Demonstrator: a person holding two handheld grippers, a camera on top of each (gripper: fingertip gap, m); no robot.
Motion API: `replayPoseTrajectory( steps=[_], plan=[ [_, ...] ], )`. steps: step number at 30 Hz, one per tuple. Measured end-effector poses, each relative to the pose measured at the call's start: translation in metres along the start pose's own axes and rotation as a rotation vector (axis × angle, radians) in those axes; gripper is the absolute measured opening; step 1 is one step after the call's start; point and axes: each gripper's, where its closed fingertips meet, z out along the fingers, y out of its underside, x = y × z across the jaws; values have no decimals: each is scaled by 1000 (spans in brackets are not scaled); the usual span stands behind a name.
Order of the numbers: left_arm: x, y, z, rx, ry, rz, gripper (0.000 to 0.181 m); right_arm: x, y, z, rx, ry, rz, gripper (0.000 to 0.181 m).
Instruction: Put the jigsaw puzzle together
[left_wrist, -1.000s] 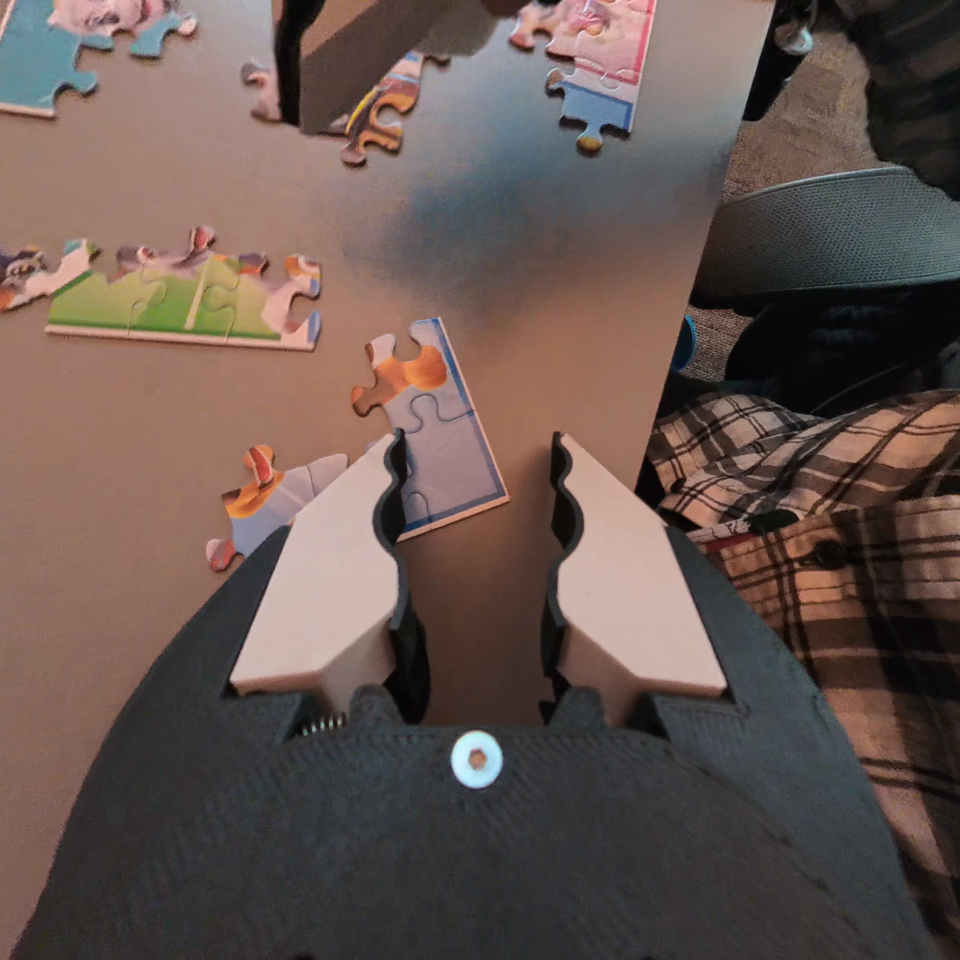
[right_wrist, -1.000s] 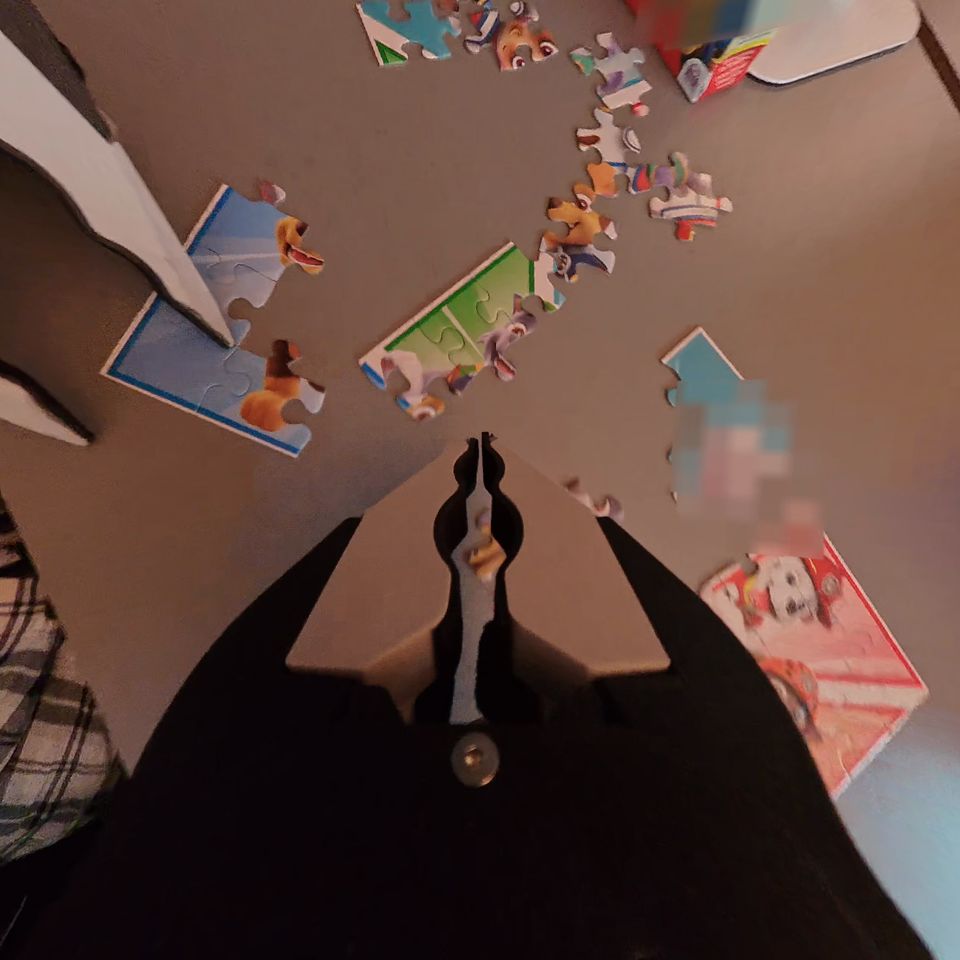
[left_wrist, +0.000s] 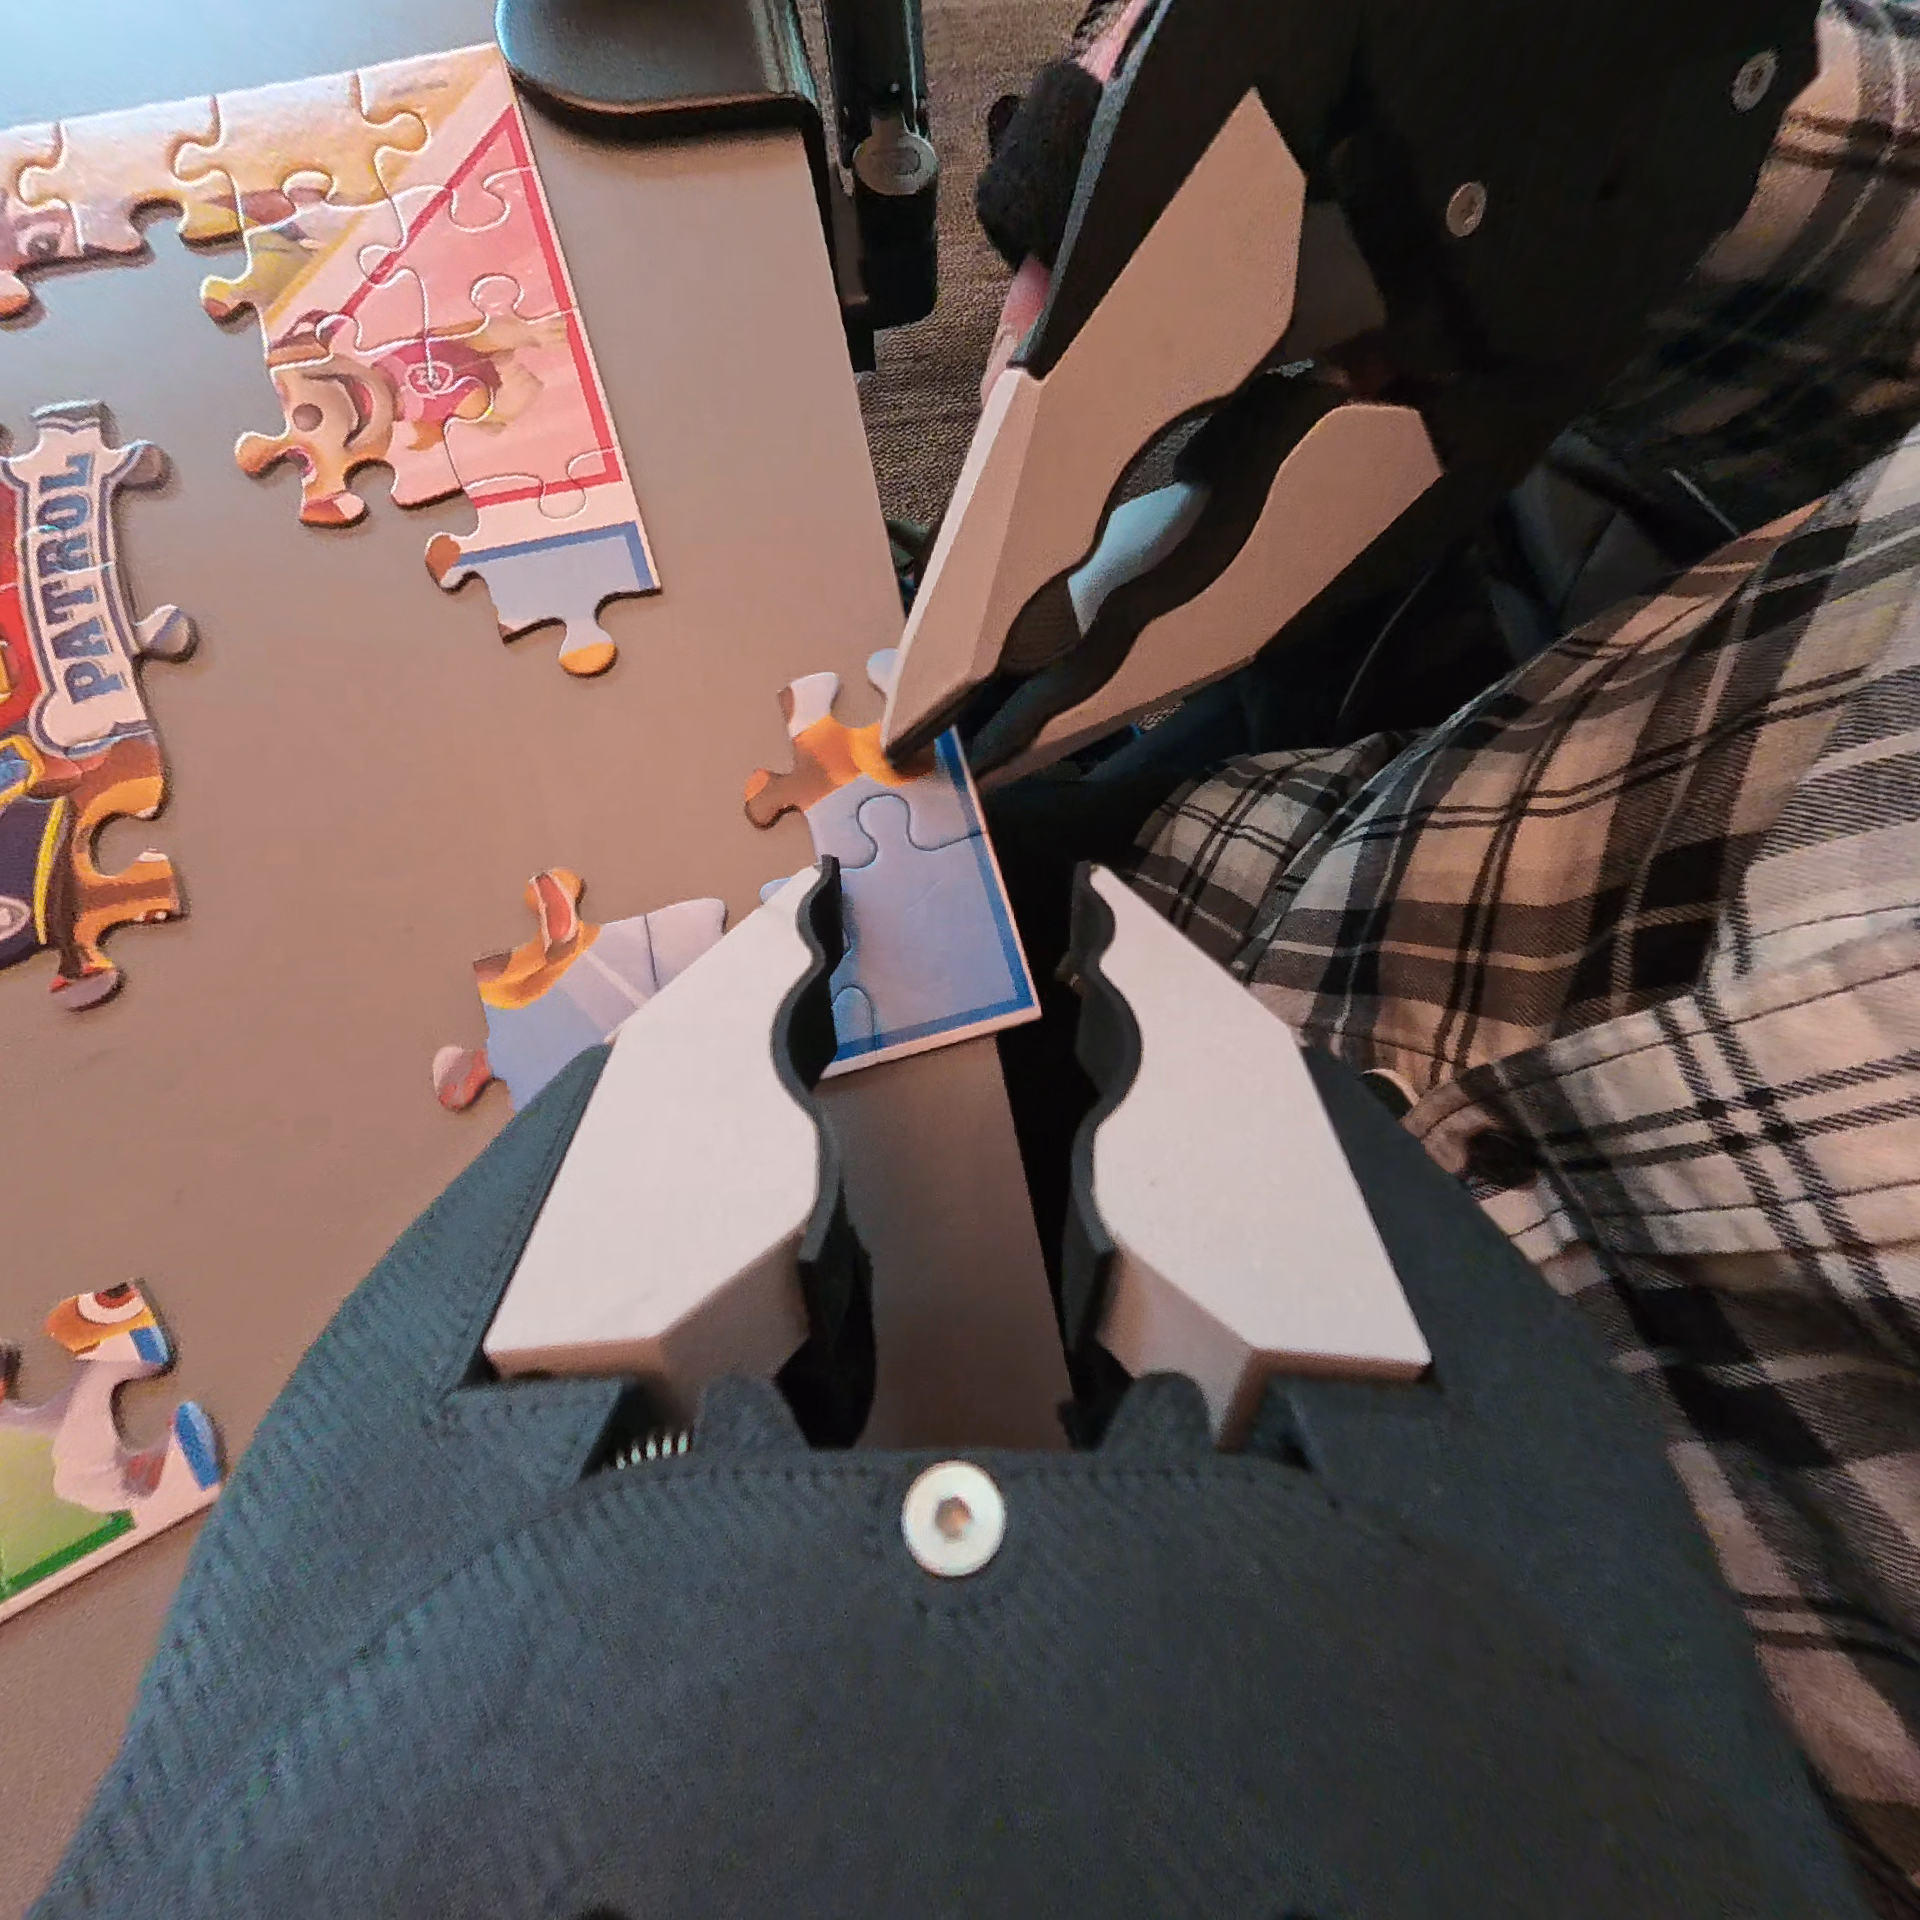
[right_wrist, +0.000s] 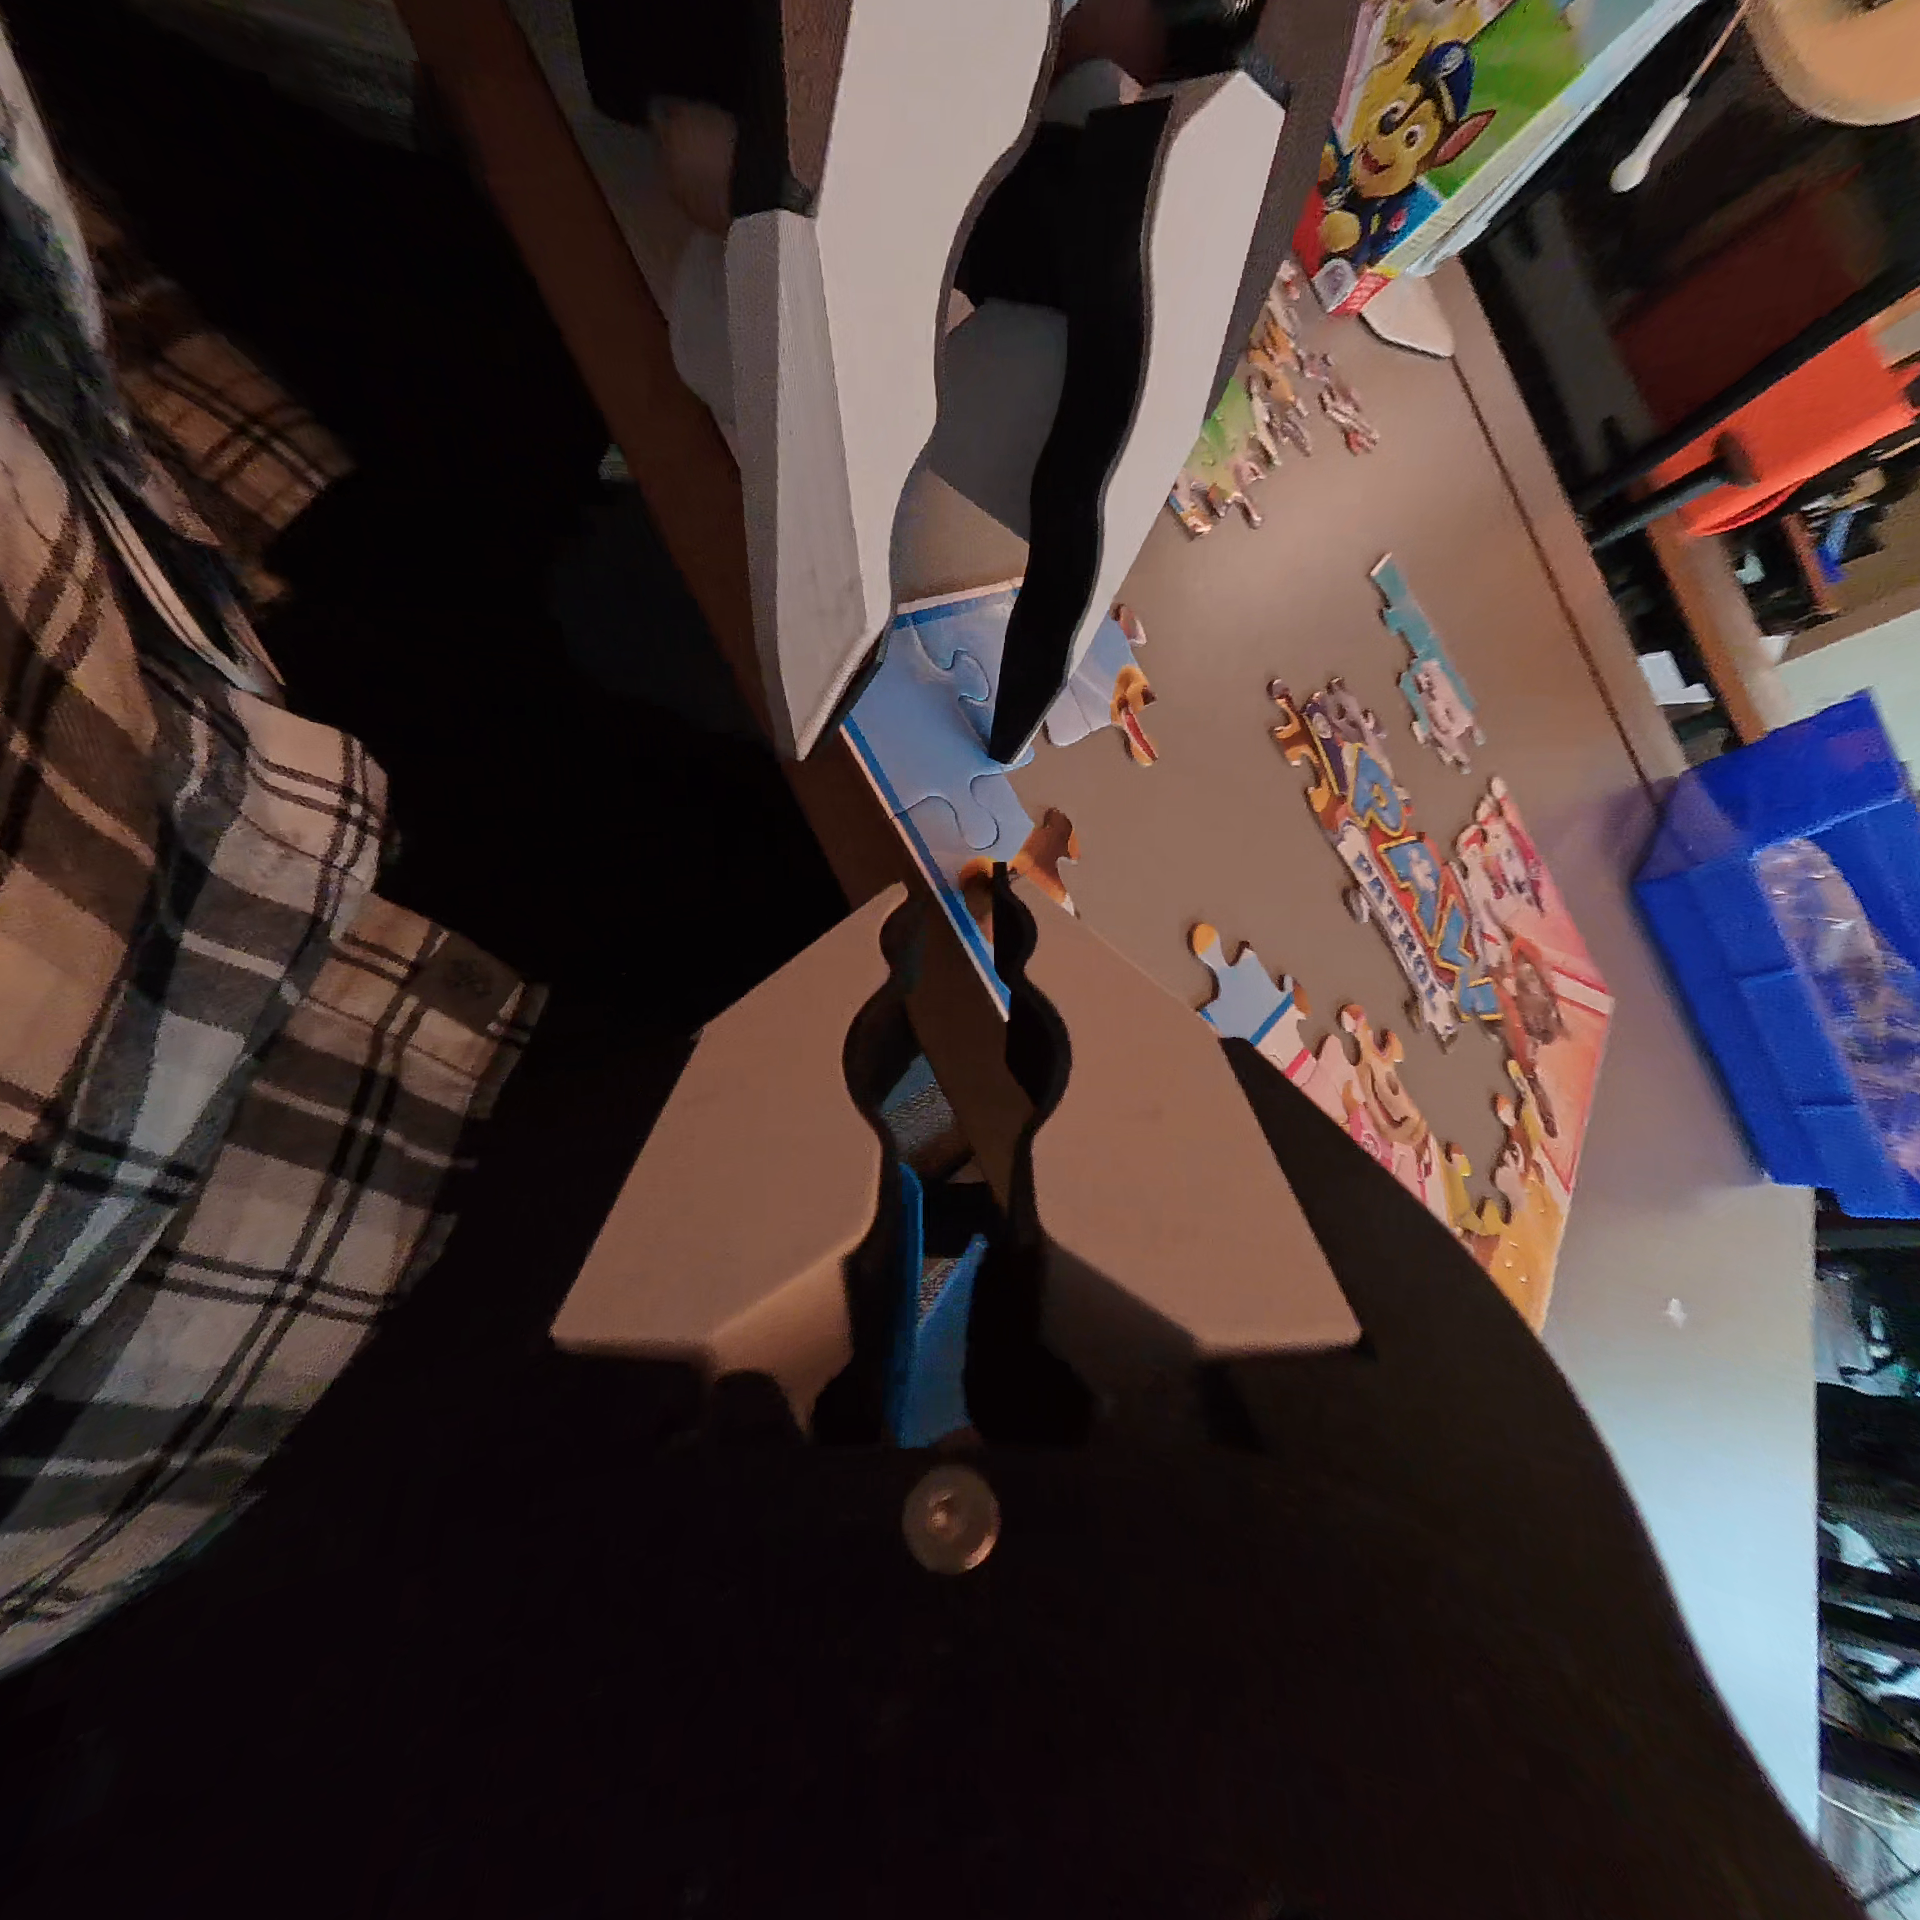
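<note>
Since 1 second ago the blue corner section (left_wrist: 914, 894) sits at the table (left_wrist: 416, 779) edge, overhanging it, and the right gripper (left_wrist: 935, 753) has come down to that edge. Judged, this makes the flat section grippable for joining. The right gripper's fingers are nearly closed, pinching the overhanging border. The left gripper (left_wrist: 951, 914) is open, empty, 1 finger (left_wrist: 717, 1039) over the section.
</note>
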Motion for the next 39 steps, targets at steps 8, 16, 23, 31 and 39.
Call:
replayPoseTrajectory(
  steps=[8, 16, 23, 31, 39],
  plan=[
    [1, 5, -3, -25, -85, 67, 49, 1, -5, -3, -10, 12, -38, 7],
    [-7, 8, -4, -15, -253, 114, 37, 11, -13, -5, -2, 26, -35, 2],
    [-15, 5, -6, -29, -275, 133, 35, 24, -16, -3, -14, 54, -79, 0],
    [-20, -1, -8, -18, -225, 92, 25, 43, -14, -1, -44, 87, -177, 0],
    [-36, -1, -12, -46, -260, 106, 17, 52, -9, 11, -61, 92, -262, 0]
  ],
)
